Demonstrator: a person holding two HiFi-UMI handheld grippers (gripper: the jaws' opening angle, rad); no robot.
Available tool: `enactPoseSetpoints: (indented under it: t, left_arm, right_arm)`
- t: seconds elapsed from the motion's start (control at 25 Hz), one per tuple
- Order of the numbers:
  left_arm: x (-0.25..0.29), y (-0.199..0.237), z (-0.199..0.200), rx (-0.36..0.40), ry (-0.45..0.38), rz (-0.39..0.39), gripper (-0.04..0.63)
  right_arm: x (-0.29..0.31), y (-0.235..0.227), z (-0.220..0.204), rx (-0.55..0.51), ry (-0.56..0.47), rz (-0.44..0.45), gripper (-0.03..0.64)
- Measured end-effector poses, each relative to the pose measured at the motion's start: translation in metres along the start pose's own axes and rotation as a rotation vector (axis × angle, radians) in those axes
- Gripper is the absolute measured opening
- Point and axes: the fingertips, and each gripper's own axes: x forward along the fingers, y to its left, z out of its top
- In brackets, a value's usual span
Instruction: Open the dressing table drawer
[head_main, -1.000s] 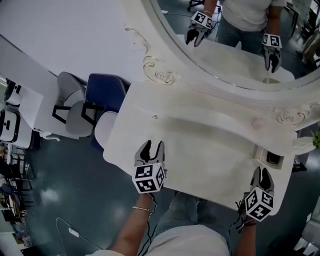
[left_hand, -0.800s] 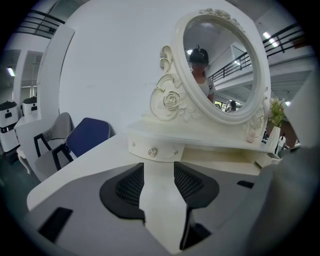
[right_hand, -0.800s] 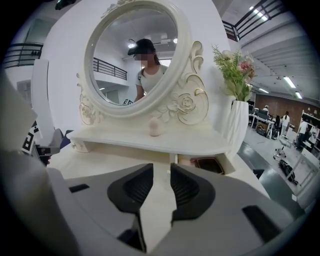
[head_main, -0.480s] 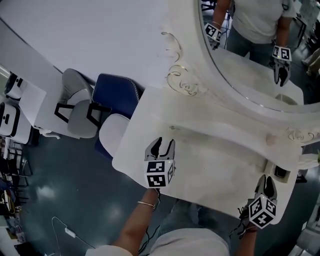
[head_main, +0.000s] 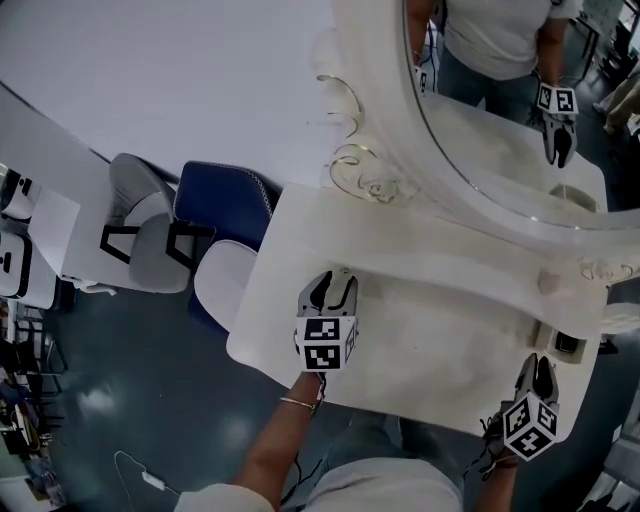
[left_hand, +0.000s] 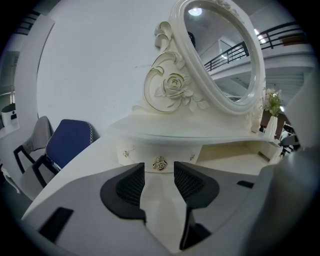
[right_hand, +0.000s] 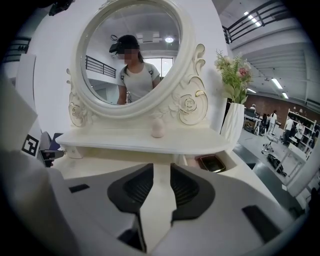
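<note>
Your left tool (head_main: 333, 286) has slid forward over the tabletop (head_main: 430, 325) toward the drawer (left_hand: 142, 152). Its gold knob (left_hand: 160, 163) sits at 12 o'clock just beyond the half-spread, empty jaws. Your right tool (head_main: 537, 366), at 4 o'clock from it, stands narrowly parted and empty.

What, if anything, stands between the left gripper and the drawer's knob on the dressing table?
Nothing visible does. The left gripper points its open, empty jaws at the drawer's gold knob, and only bare tabletop lies between them. The jaws have not yet reached the knob.
</note>
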Motion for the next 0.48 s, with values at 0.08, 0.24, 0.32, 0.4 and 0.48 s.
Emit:
enactPoseSetpoints:
  t: [0.08,0.24,0.32,0.4,0.48]
  left_arm:
    - [0.004,0.0,-0.001,0.008,0.005,-0.005,0.189]
    - [0.01,0.0,-0.002,0.013,0.018,-0.011,0.187]
    - [0.011,-0.001,-0.003,0.014,0.022,-0.015,0.186]
    - [0.013,-0.002,-0.002,0.014,0.024,-0.013,0.184]
    - [0.013,-0.001,-0.002,0.014,0.023,-0.007,0.172]
  right_arm:
    - [0.0,0.0,-0.001,0.004,0.003,-0.008,0.114]
    - [0.001,-0.002,-0.002,0.016,0.007,-0.019,0.114]
    - [0.001,-0.002,-0.003,0.024,0.01,-0.023,0.114]
    - [0.002,-0.003,-0.004,0.029,0.015,-0.024,0.114]
    - [0.002,-0.003,-0.004,0.028,0.017,-0.024,0.112]
